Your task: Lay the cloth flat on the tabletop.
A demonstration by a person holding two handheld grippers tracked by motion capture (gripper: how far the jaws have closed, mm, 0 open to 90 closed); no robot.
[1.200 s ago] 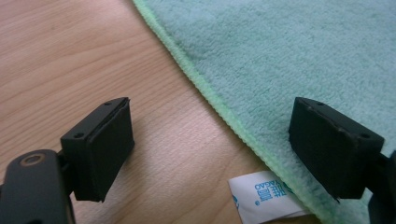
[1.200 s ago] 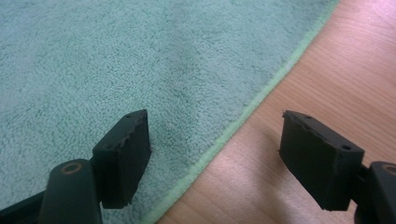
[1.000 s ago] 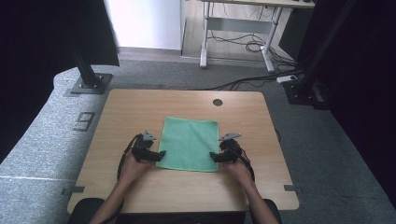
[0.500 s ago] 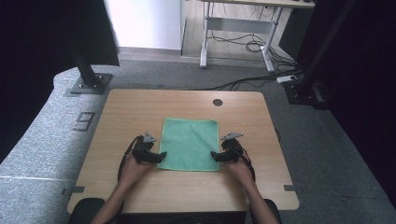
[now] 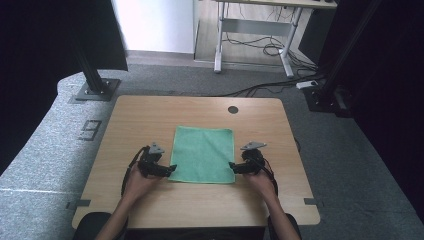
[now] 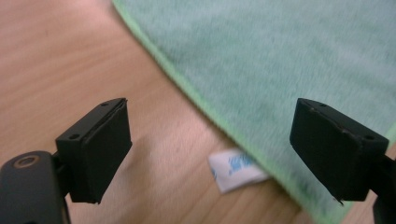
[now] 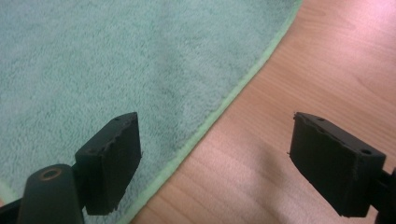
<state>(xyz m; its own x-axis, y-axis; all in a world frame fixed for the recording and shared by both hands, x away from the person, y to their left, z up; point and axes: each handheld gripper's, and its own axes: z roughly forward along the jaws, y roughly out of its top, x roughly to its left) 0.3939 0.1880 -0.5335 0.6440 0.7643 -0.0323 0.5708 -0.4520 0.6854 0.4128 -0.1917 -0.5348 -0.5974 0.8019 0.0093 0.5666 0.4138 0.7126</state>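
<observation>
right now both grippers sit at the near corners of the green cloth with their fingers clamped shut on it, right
Not quite. The left gripper and the right gripper do sit at the near corners of the green cloth, but their fingers stand wide apart, not clamped. The left gripper view and right gripper view show the cloth's hem lying flat on the table between them, untouched. The right gripper's fingers have just been opening.

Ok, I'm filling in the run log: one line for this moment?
flat green terry cloth | left gripper open, near-left corner | right gripper open, near-right corner, jaws just opening | nothing held

Lab-like recording space: black curtains (image 5: 55, 35), frame stands (image 5: 92, 82), trailing floor cables (image 5: 260, 47).
</observation>
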